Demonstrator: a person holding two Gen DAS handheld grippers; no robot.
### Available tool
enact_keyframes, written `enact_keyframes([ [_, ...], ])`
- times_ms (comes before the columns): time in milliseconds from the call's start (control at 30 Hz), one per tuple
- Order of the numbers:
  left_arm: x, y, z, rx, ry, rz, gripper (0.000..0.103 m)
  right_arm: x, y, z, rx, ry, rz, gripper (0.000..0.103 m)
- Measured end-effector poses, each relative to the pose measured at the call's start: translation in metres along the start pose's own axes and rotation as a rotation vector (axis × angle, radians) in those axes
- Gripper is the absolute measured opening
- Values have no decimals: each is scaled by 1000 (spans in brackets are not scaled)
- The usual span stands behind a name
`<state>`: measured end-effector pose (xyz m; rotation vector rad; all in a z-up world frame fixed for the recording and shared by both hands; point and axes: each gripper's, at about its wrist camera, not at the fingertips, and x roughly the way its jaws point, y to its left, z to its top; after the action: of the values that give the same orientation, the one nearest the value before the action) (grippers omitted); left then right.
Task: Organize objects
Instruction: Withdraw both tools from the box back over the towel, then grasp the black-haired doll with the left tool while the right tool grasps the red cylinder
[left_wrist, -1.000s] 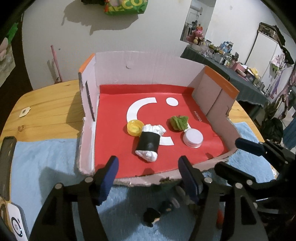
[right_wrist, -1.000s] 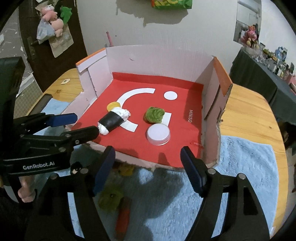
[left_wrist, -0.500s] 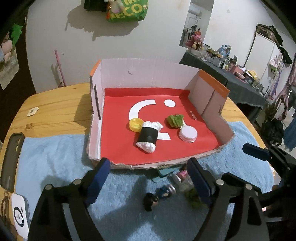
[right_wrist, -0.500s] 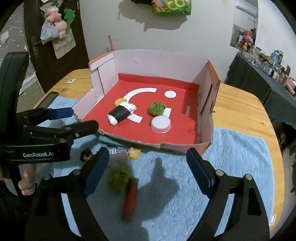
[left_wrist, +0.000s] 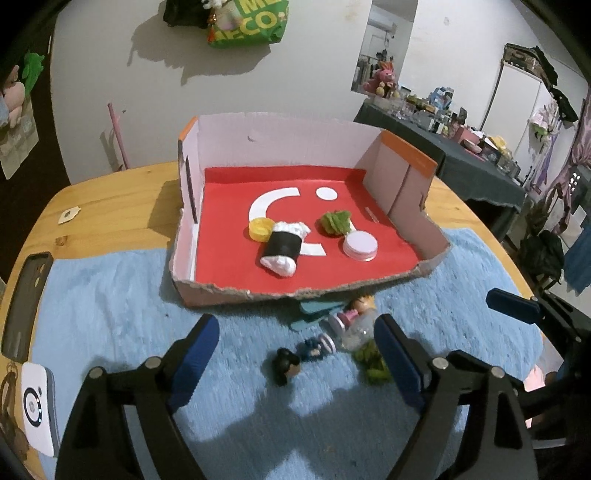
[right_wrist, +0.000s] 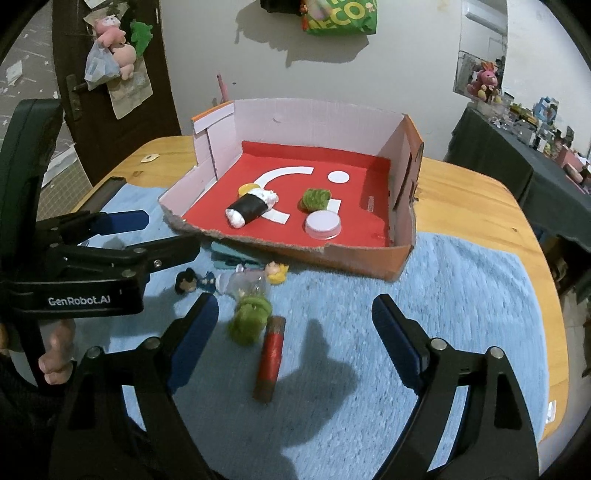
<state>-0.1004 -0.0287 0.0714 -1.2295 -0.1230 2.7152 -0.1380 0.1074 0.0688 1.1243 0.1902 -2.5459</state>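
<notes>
An open cardboard box (left_wrist: 280, 140) (right_wrist: 400, 258) with a red floor holds a black-and-white roll (left_wrist: 282, 249) (right_wrist: 250, 208), a yellow cap (left_wrist: 260, 229), a green tuft (left_wrist: 335, 221) (right_wrist: 314, 198) and a white lid (left_wrist: 360, 245) (right_wrist: 322, 223). On the blue towel in front lie a black-haired figure (left_wrist: 286, 363) (right_wrist: 185, 282), a blonde figure (left_wrist: 360, 306) (right_wrist: 276, 272), a clear bottle (right_wrist: 242, 282), a green fuzzy toy (left_wrist: 371, 363) (right_wrist: 249, 319) and a red cylinder (right_wrist: 270, 358). My left gripper (left_wrist: 295, 363) (right_wrist: 125, 236) and right gripper (right_wrist: 295, 339) are open and empty above the towel.
A blue towel (left_wrist: 110, 295) (right_wrist: 461, 314) covers the wooden table (left_wrist: 110, 199) (right_wrist: 472, 199). A dark phone (left_wrist: 24, 302) and a white device (left_wrist: 37, 402) lie at the left edge. Teal cards (left_wrist: 316, 310) lie by the box front. A cluttered dark table (left_wrist: 461, 147) stands behind.
Both grippers have pulled back and up from the box front. More of the towel and the loose toys in front of the box show.
</notes>
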Motion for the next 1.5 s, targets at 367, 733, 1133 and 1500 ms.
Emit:
enact_keyframes([
  [367,4,2,-22,-2,21,4,86,-2,6,-21,-6,6,-1,84],
  [733,19,3,-34,3,64,-18,61,14,5,-38,31,48,15,46],
  [1133,34,8,-37,5,94,-22,47,34,6,-47,40,89,39,33],
  [1500,42,10,-31,6,101,-16,46,49,4,-43,38,95,53,30],
])
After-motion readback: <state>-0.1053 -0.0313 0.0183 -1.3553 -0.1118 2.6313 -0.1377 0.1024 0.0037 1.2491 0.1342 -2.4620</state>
